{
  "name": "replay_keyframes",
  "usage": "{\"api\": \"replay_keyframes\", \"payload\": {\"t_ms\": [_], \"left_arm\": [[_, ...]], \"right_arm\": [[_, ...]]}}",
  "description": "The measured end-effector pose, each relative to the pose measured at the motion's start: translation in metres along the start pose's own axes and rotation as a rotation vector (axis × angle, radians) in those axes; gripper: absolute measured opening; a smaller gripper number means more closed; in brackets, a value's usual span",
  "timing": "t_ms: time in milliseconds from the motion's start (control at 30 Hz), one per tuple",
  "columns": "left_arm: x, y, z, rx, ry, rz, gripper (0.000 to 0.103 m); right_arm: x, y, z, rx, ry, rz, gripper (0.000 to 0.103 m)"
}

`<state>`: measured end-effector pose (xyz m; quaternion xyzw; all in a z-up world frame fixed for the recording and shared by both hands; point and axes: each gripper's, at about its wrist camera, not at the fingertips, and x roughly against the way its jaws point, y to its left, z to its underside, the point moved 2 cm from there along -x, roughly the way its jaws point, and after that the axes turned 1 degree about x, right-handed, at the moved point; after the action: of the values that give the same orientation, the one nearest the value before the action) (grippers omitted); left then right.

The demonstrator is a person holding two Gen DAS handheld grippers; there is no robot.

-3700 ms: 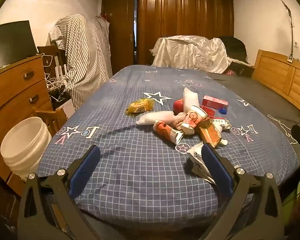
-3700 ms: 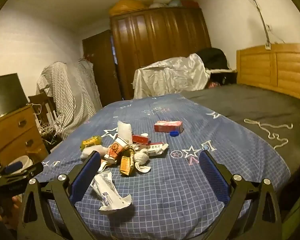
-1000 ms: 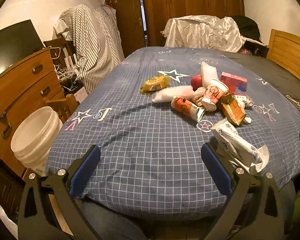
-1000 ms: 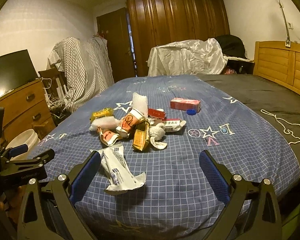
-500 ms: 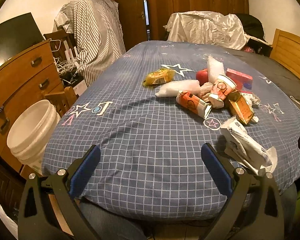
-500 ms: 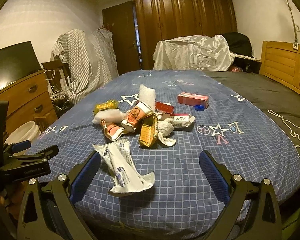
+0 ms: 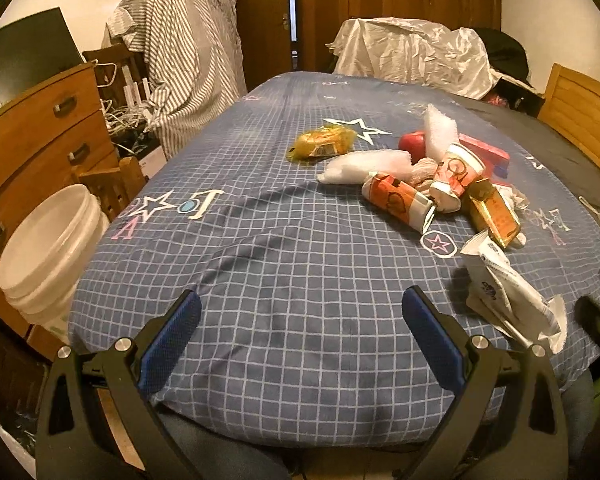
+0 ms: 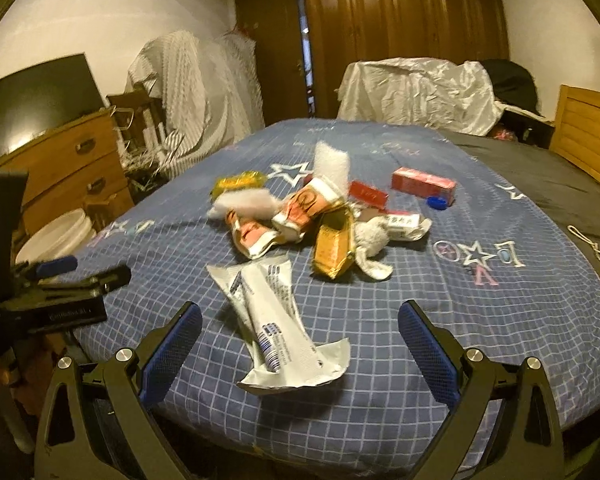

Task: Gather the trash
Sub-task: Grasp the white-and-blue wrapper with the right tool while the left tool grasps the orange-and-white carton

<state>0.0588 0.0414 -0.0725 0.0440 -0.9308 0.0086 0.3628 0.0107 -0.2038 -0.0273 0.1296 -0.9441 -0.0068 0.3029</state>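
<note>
We judge that the coming move turns on the white torn wrapper [image 8: 278, 326], which lies on the bed [image 8: 480, 320] at its near edge, apart from the heap of trash [image 8: 316, 220] behind it. In the right wrist view this wrapper sits just ahead of the right gripper [image 8: 299, 334], between the 2 blue pads but a little to the left of the middle. Its long axis runs from far left to near right, so it crosses the line of the jaws at a slant. The jaws of the right gripper stand wide open and hold nothing.

In the left wrist view the same wrapper [image 7: 508, 292] is off to the right, outside the right pad. The left gripper [image 7: 300, 328] has its jaws also wide open and empty, over bare cover. So the right hand is nearer, in our judgement. The white bucket [image 7: 44, 248] stands on the floor at the left of the bed.
</note>
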Motion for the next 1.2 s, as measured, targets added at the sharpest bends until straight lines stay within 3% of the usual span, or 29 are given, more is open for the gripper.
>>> {"api": "replay_keyframes", "payload": {"t_ms": [167, 433, 567, 633, 900, 1033, 1200], "left_arm": [[-0.013, 0.005, -0.007, 0.037, 0.036, 0.042, 0.097], [-0.034, 0.009, -0.012, 0.078, 0.091, 0.032, 0.097], [-0.041, 0.005, -0.015, 0.081, 0.116, 0.044, 0.097], [-0.044, 0.0, -0.02, 0.089, 0.132, 0.075, 0.097], [-0.06, -0.034, -0.057, 0.157, 0.154, 0.229, 0.097], [-0.084, -0.054, -0.072, 0.188, 0.171, 0.248, 0.096], [-0.127, -0.072, -0.075, 0.218, 0.263, 0.27, 0.071]], "right_arm": [[-0.026, 0.007, 0.001, 0.075, 0.058, -0.013, 0.086], [-0.075, 0.009, 0.012, 0.176, 0.193, -0.025, 0.071], [-0.081, 0.007, 0.015, 0.168, 0.19, -0.071, 0.057], [-0.079, 0.008, 0.017, 0.171, 0.186, -0.091, 0.041], [-0.048, -0.013, 0.013, 0.053, 0.142, -0.124, 0.04], [-0.037, -0.028, 0.011, 0.0, 0.123, -0.112, 0.04], [-0.035, -0.038, 0.012, -0.022, 0.123, -0.11, 0.04]]}}
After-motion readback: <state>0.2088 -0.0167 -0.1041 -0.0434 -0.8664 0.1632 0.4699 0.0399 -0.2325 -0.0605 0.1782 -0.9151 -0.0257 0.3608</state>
